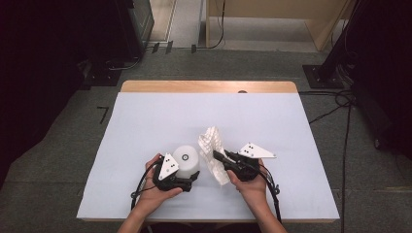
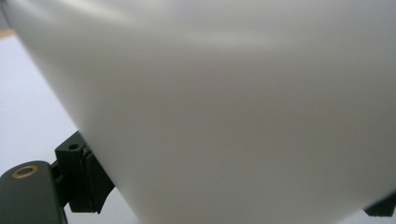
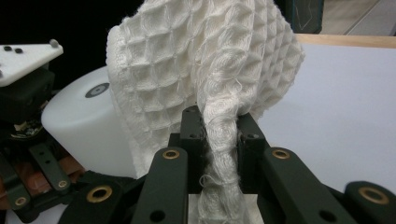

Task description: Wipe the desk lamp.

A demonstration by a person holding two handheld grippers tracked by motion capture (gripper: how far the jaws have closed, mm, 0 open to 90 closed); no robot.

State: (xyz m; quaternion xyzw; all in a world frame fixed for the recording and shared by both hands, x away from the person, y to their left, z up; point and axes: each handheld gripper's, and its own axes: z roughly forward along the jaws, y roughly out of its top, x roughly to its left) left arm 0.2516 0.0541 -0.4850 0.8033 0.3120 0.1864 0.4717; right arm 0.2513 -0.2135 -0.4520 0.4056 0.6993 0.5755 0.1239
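i have the right gripper (image 3: 219, 135) pinched tight on a white waffle-weave cloth (image 3: 205, 70), a twisted fold of it squeezed between the jaws while the rest stands up above them. on the table (image 1: 145, 121), the cloth sits near the middle, just beside a white cylinder (image 1: 186, 160). my left gripper (image 1: 193, 178) has its jaws on either side of that cylinder's base, pressed against its wall in the left gripper view.

Rough waffle-weave cloth (image 3: 196, 70), smooth matt plastic cup (image 1: 186, 160), matt paper-covered wooden table (image 1: 209, 86).
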